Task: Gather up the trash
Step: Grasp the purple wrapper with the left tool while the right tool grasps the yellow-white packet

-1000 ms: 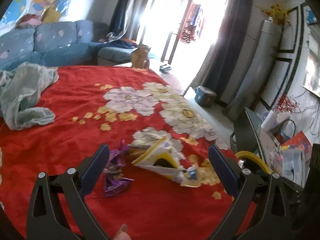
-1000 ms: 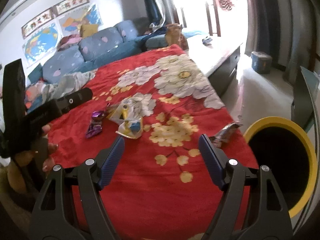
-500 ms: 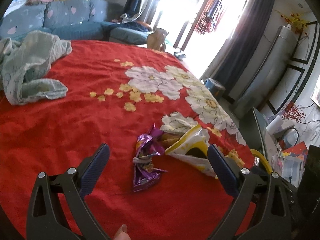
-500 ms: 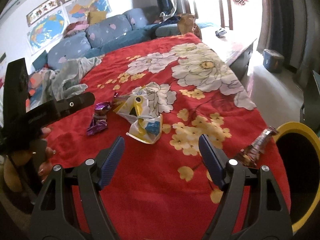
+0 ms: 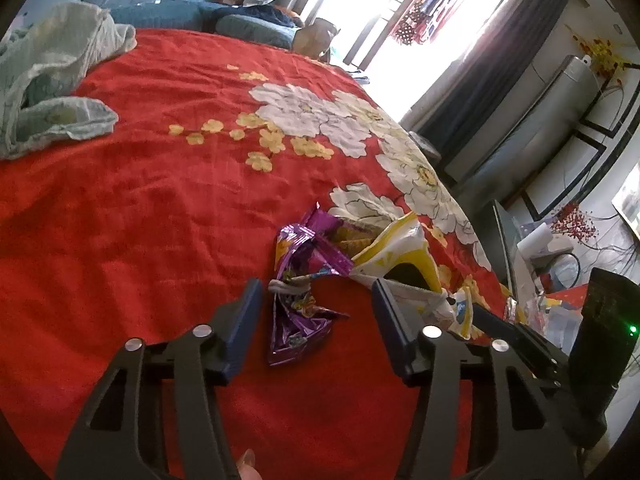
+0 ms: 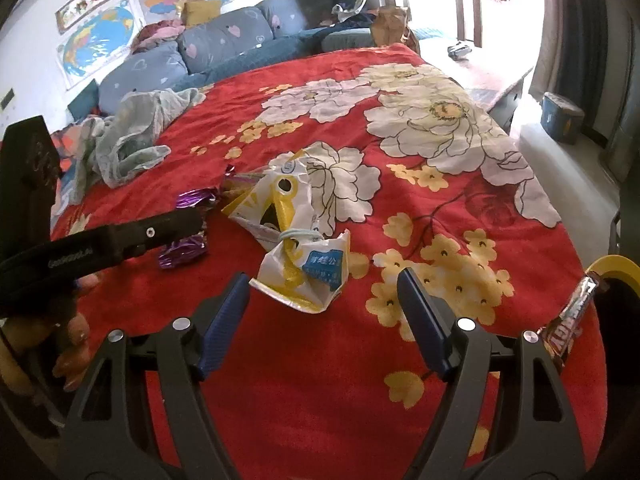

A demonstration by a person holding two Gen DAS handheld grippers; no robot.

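A crumpled purple wrapper lies on the red flowered bedspread, between the fingers of my left gripper. Its jaws are closing and the pads stand clear of the wrapper. Beside it lies a white and yellow plastic bag. In the right wrist view the bag has its near end between the tips of my open right gripper, untouched. The left gripper hangs over the purple wrapper. A brown snack-bar wrapper rests at the bed's right edge.
A yellow-rimmed dark bin stands just past the bed's right edge. A grey-green cloth is bunched at the far left of the bedspread. A blue sofa lies beyond, and a cluttered side table stands to the right.
My left gripper has dropped toward the purple wrapper and its jaws have narrowed around it. My right gripper has moved in on the white and yellow bag, its opening unchanged.
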